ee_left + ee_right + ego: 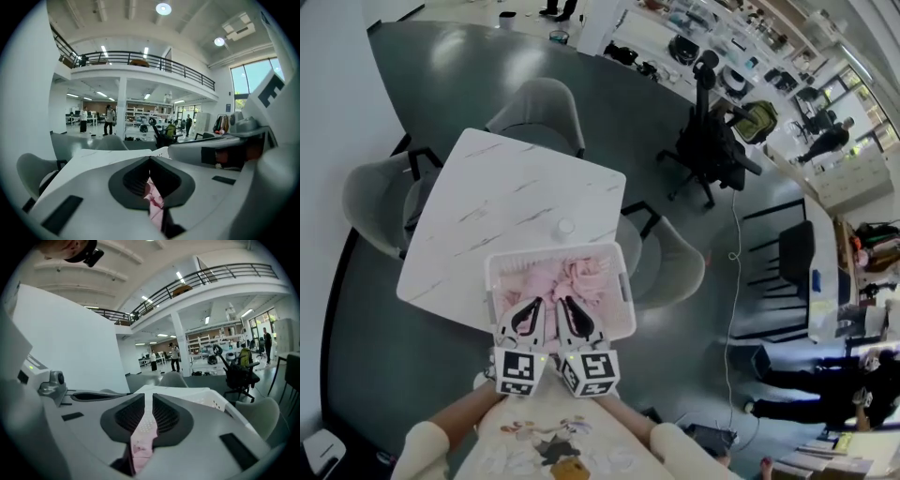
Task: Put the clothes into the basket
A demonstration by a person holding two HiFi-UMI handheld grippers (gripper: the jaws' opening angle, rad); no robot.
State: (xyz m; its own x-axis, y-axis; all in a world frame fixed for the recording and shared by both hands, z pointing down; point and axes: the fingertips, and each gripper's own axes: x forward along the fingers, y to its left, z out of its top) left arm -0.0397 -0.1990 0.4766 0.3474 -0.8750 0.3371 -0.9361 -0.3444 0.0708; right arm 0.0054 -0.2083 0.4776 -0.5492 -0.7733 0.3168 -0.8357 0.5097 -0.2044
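A white basket (624, 281) stands at the near edge of the marble table (506, 206), with pink clothes (572, 277) heaped inside. Both grippers hang side by side over the basket's near part. My left gripper (531, 309) is shut on a fold of pink cloth (154, 199), which shows between its closed jaws (150, 161). My right gripper (570, 311) is likewise shut on a strip of pink cloth (143, 437) pinched between its pads (149, 399). The basket's rim (206, 399) shows just beyond the right jaws.
A small white round object (565, 226) lies on the table behind the basket. Grey chairs (539, 108) (375, 202) (670, 262) ring the table. A black office chair (712, 141) stands to the far right. People stand far off in the hall.
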